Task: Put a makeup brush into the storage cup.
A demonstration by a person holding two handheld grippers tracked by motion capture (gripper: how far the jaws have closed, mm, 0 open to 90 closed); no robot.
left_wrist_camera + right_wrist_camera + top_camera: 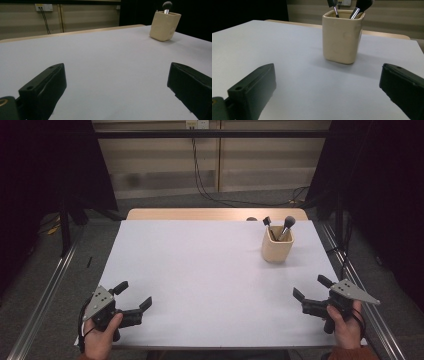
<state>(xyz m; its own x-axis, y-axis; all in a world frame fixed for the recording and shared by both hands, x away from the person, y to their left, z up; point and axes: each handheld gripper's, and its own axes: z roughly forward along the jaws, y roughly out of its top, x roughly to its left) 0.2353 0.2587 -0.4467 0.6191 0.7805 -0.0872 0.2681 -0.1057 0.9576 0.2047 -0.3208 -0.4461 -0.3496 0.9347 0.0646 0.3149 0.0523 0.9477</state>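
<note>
Spanning most of the high view, the counter (210,285) lay bare under a pale sheet, with a strip of wood showing along its far edge at the upper middle of the frame. That open middle looked deliberate: it left both hands room to work without knocking anything.

Next in size, the cup (277,244) stood upright at the right of centre, well apart from both tools and nearer the right one. It was a squarish cream holder, and its place toward the far right probably kept it within easy reach of that hand. In the right gripper view it sat upper centre (342,36), squarely ahead of the fingers, which suggested that tool was lined up on it.

The left gripper (134,298) rested at the lower left, held in a hand at the near edge, its fingers (43,86) spread wide and released, grasping nothing. The right gripper (313,288) sat at the lower right, fingers (252,87) likewise spread apart and empty.

Smallest were the two brushes: a fluffy brush (288,224) and a flat brush (268,225), leaning handle-down inside the cup so their heads stayed clear.

No brand, label or writing could be read on any of them.
</note>
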